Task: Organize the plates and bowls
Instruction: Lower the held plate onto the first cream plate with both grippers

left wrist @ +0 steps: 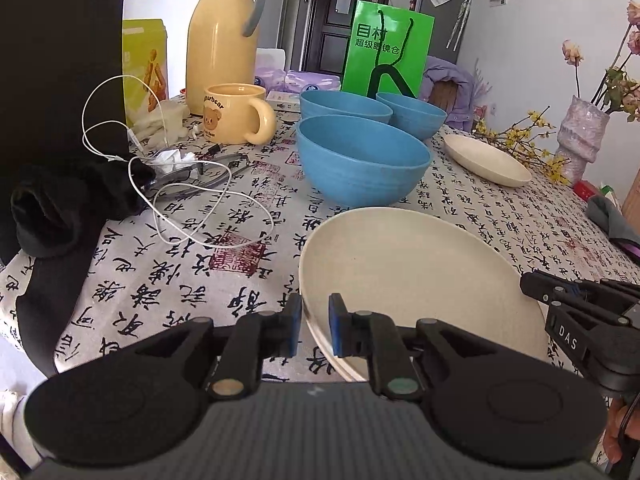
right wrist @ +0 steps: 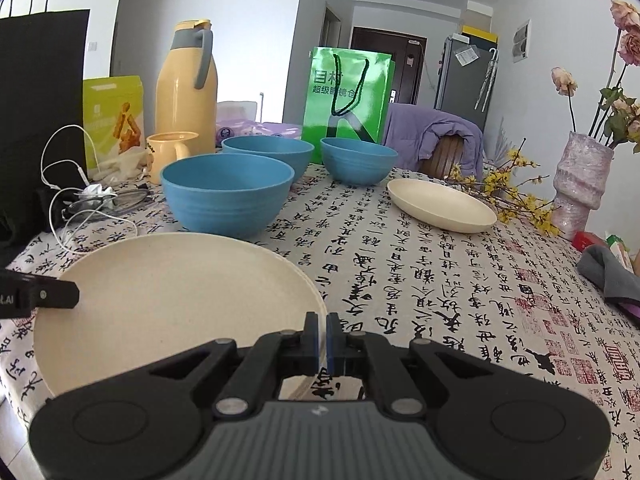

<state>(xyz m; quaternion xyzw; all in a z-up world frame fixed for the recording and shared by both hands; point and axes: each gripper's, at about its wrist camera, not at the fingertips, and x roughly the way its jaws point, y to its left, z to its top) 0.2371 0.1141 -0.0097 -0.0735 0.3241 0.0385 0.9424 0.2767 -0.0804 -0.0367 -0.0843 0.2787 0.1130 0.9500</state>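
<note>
A large cream plate (left wrist: 420,280) (right wrist: 168,296) lies on the patterned tablecloth near its front edge. My left gripper (left wrist: 315,300) is shut on the plate's left rim, which runs slantwise between the blue pads. My right gripper (right wrist: 323,316) is shut tight on the plate's right rim; its tip (left wrist: 528,284) also shows in the left wrist view. Behind the plate stand three blue bowls: a big one (left wrist: 362,160) (right wrist: 226,192) in front and two more (left wrist: 344,106) (left wrist: 412,114) behind. A smaller cream plate (left wrist: 486,158) (right wrist: 440,204) lies at the back right.
On the left are a yellow thermos (left wrist: 222,40), a yellow mug (left wrist: 234,114), a white cable (left wrist: 192,200) and black cloth (left wrist: 60,208). A green bag (left wrist: 386,52) stands behind the bowls. A vase with flowers (right wrist: 580,184) and a grey cloth (right wrist: 608,276) sit at the right.
</note>
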